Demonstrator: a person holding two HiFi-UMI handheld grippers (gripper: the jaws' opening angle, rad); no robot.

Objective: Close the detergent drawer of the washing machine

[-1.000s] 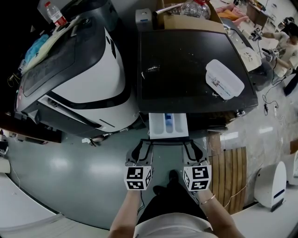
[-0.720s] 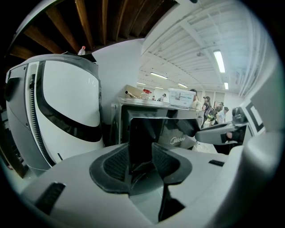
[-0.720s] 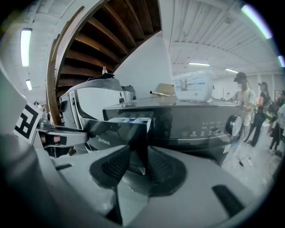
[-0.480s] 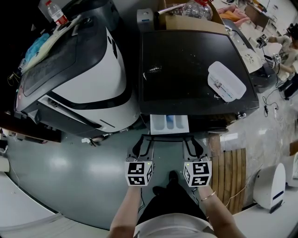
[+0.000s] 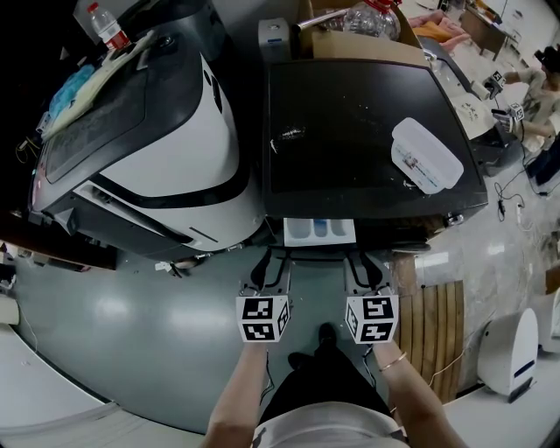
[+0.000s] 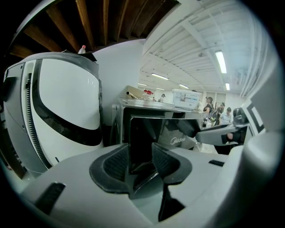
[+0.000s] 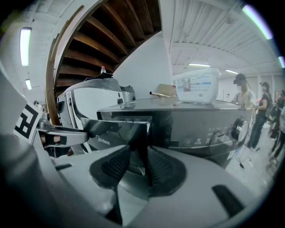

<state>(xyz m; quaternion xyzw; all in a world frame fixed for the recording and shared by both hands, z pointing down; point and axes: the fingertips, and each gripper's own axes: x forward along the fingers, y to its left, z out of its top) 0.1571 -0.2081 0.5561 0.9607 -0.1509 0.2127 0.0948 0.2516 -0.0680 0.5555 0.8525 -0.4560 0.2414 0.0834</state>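
Hand-held grippers [image 5: 269, 259] [image 5: 367, 259] narrowly parted (against drawer [image 5: 319, 231])

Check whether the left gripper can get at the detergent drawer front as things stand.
Probably yes. The left gripper sits at the left end of the partly open detergent drawer; in the left gripper view the drawer's dark front fills the gap between its parted jaws, with nothing in between.

machines 2: dark machine [image 5: 367, 131], white machine [image 5: 175, 149] | drawer [image 5: 319, 231] 1 | grippers 2: left gripper [image 5: 271, 261], right gripper [image 5: 363, 261] | bottles 2: left bottle [image 5: 103, 26], middle bottle [image 5: 372, 16] | white lidded box [image 5: 426, 154] 1 | cardboard box [image 5: 350, 39] 1 | wooden mat [image 5: 436, 324] 1
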